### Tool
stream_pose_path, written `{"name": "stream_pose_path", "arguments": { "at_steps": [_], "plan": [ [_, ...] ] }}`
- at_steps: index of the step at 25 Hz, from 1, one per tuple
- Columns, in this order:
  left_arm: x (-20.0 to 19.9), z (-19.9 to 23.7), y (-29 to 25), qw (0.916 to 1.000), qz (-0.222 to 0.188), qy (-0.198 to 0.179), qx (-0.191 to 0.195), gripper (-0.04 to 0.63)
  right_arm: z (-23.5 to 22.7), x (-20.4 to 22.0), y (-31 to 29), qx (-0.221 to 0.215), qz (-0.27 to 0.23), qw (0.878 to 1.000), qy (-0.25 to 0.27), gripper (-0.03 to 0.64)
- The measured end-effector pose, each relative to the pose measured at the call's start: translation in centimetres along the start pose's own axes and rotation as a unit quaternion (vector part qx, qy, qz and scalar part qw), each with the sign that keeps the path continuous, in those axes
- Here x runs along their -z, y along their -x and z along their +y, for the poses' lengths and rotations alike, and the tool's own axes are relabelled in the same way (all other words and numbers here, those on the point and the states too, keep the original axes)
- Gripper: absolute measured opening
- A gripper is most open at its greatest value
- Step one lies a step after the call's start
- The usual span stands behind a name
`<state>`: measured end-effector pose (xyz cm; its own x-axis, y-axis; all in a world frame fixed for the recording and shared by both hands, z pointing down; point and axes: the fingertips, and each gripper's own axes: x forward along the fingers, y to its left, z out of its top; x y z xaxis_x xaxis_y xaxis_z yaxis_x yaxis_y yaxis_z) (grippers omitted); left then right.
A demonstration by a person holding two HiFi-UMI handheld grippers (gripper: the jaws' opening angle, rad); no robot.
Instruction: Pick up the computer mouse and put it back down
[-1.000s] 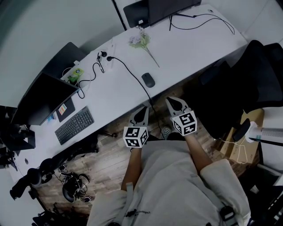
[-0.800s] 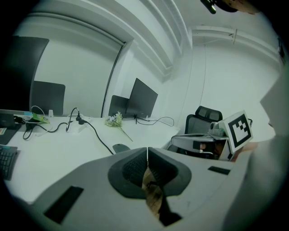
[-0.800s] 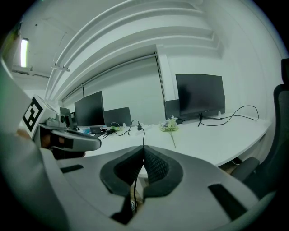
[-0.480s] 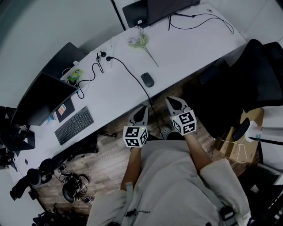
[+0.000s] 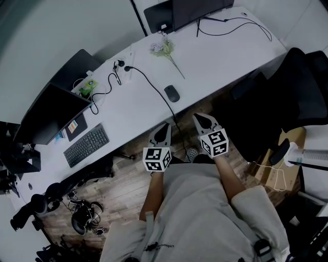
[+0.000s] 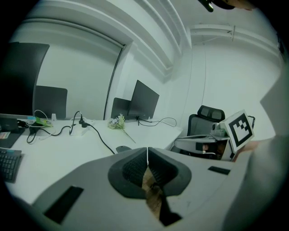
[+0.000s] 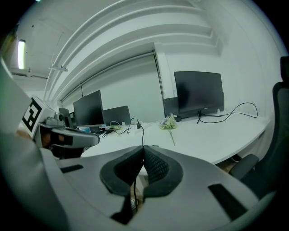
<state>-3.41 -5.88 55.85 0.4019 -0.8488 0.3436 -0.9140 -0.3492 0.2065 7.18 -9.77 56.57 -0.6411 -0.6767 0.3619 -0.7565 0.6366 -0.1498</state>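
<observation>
The left gripper [image 5: 166, 127] and the right gripper [image 5: 199, 117] are both squeezed tight, with nothing inside. They hang side by side just off the front edge of the white desk [image 5: 220, 56]. The computer mouse [image 5: 171, 93] lies on the desk near that edge, a little past both grippers and touching neither.

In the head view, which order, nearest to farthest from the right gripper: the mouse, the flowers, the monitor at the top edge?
1. Computer mouse, just ahead of the right gripper.
2. Flowers, farther back.
3. Monitor, at the far end.
</observation>
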Motion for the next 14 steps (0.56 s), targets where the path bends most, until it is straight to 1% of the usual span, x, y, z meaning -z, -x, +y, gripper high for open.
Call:
{"name": "stream_pose_path", "arguments": {
  "at_steps": [14],
  "plan": [
    [0.39, -0.21, 0.42, 1.0, 0.002, 0.0, 0.001, 0.025, 0.08, 0.61, 0.21, 0.002, 0.005, 1.0, -0.004, 0.003]
  ]
}}
